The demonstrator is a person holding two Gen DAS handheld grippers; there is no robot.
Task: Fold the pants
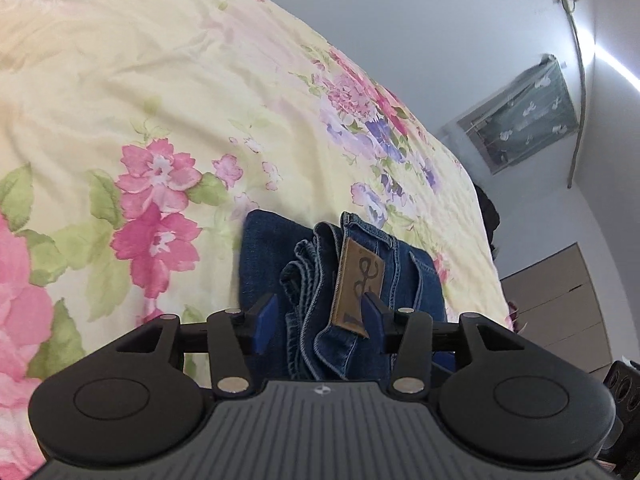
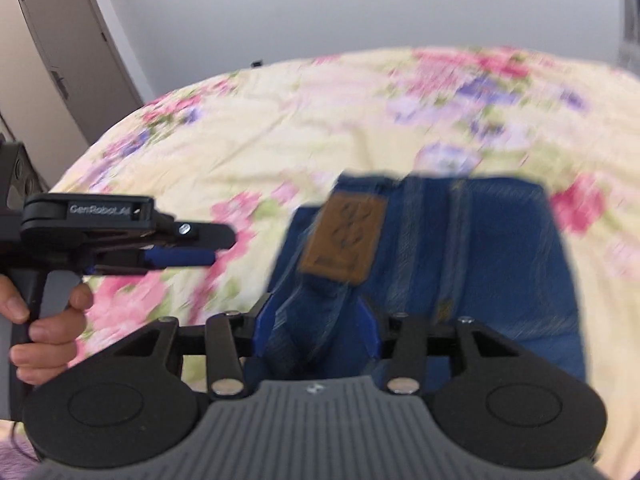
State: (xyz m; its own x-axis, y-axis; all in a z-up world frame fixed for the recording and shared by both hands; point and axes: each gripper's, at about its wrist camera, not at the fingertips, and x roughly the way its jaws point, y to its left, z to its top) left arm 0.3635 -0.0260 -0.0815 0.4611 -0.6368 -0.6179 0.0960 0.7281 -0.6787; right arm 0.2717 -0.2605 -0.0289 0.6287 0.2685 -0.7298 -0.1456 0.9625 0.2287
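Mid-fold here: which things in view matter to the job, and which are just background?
Job: jeans; right gripper, shut on them; left gripper, open, alongside.
Background: floral bedspread underneath; grey door; wardrobe.

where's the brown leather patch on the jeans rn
In both wrist views the leather patch sits on the jeans waistband, just ahead of each gripper, above the floral bedspread.

At the lower centre of the frame we see our left gripper (image 1: 320, 322) with bunched waistband folds of the jeans (image 1: 404, 276) between its blue pads (image 1: 266, 322); whether they pinch the cloth we cannot tell. The brown leather patch (image 1: 356, 284) stands upright by the right pad. The floral bedspread (image 1: 160, 92) fills the left, a curtained window (image 1: 524, 116) the upper right.
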